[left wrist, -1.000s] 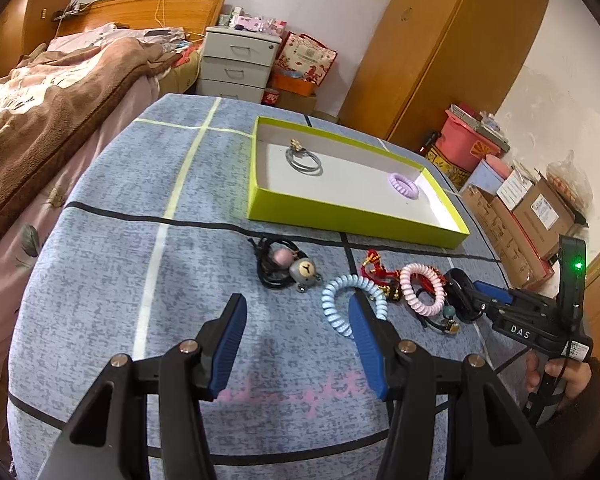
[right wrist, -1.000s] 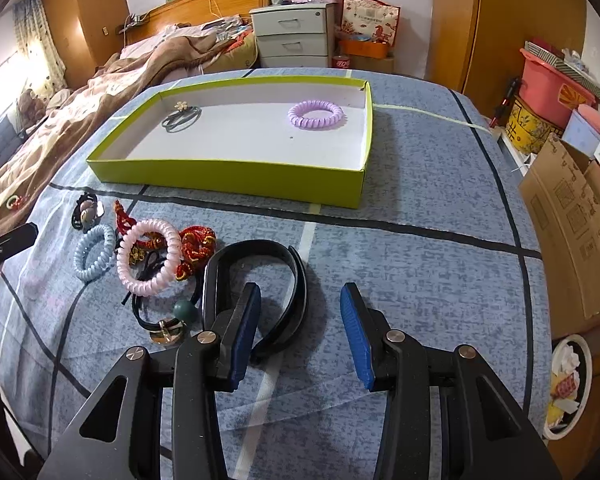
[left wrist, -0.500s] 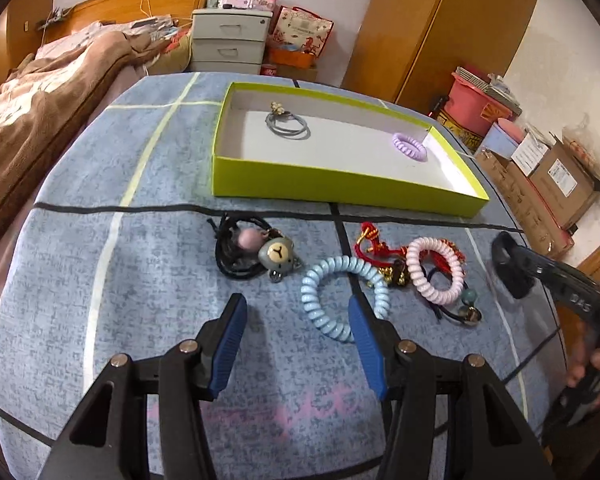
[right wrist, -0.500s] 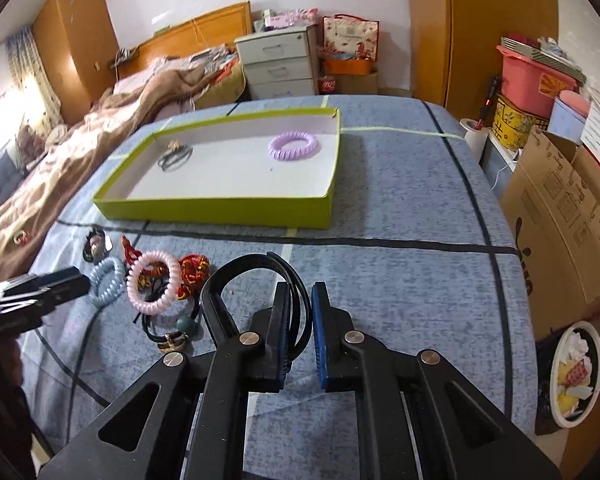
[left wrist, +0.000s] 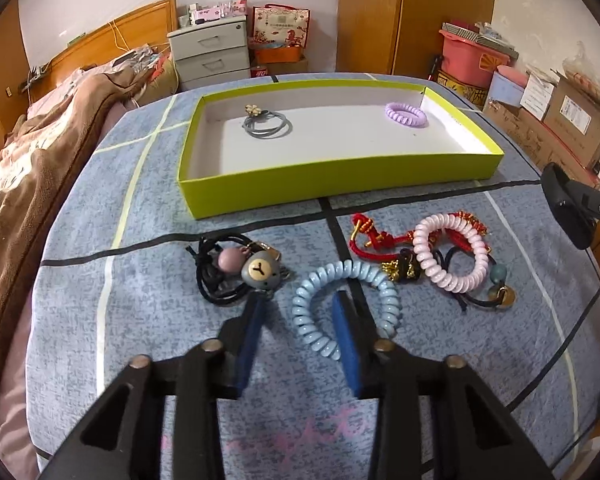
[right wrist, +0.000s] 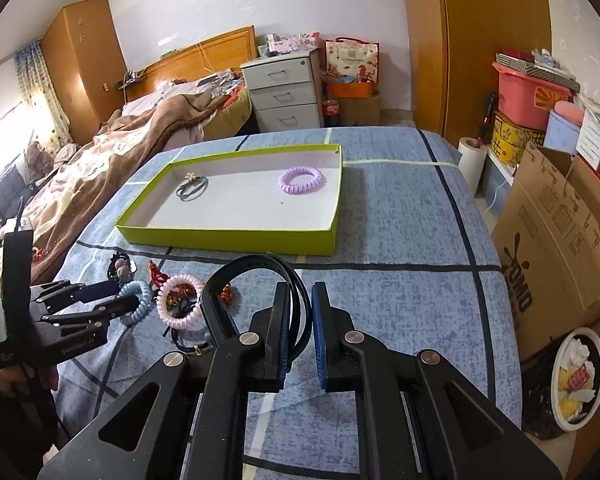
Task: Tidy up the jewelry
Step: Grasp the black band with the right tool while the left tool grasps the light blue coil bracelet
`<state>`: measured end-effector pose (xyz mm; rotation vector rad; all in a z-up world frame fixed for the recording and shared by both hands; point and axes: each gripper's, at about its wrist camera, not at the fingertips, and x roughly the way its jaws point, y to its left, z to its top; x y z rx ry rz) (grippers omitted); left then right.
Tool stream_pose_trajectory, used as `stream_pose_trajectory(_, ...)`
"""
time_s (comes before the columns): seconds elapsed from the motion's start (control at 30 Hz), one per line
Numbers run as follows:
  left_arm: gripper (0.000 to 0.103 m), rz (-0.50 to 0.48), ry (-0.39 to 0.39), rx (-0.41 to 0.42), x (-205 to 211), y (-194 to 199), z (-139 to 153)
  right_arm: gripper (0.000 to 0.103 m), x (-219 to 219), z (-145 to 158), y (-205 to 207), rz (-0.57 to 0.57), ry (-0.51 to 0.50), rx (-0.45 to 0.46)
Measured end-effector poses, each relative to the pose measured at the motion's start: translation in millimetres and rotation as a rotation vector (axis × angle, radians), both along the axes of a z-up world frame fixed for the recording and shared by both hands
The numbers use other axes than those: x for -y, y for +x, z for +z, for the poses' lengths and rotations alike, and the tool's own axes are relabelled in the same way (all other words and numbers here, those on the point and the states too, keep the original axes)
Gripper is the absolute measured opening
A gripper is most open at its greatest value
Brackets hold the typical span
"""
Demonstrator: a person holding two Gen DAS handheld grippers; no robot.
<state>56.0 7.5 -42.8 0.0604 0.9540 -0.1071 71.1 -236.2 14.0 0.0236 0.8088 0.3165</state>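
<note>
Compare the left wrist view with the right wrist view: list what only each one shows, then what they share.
Only the left wrist view: the left gripper straddling the near side of the blue coil hair tie, its jaws having just been closing, and the bear charm up close.

Only the right wrist view: the right gripper shut on the black headband, a paper roll on the floor, and a bowl.

Both: the green tray holding a purple coil tie and a grey hair tie, and the pink coil tie.
</note>
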Motion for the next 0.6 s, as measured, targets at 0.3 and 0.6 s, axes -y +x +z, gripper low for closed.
stream_pose_trajectory(0.3, 0.01, -0.01, -0.037, 0.032, -7.7, -2.2, 7.6, 0.011, -0.6, 1.2, 1.1, 0.001, 0.002, 0.001)
stream_pose_trajectory(0.6, 0.01, -0.012, -0.147, 0.124, -27.5, -7.3, 46.8, 0.011, -10.1, 7.9, 8.0, -0.003, 0.012, 0.02)
